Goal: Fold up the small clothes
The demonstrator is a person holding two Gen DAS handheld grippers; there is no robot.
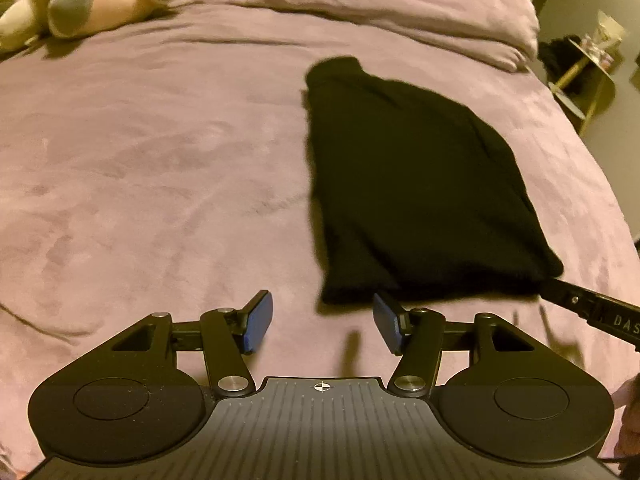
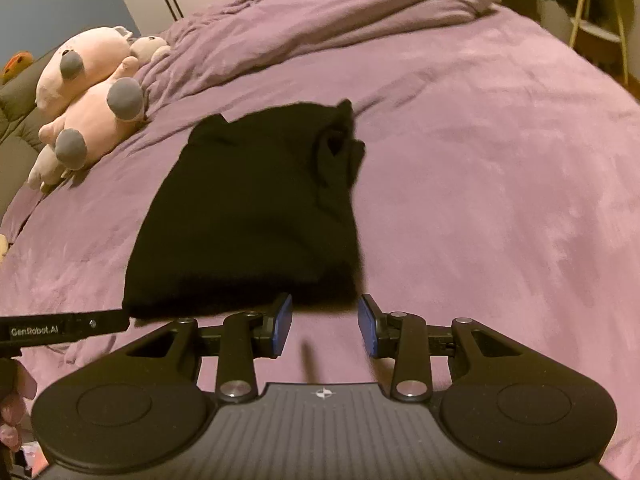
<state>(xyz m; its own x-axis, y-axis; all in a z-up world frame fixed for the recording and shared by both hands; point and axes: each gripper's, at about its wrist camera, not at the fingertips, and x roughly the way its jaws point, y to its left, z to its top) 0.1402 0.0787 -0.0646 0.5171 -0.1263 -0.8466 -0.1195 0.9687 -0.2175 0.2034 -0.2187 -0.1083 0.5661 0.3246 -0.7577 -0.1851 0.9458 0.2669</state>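
Black garment [image 2: 248,208], blurred, folds indistinct

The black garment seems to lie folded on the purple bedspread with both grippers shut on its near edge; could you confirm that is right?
Not quite. The black garment does lie folded on the purple bedspread, but both grippers are open and grip nothing: the left gripper and right gripper sit just short of its near edge, as each wrist view shows.
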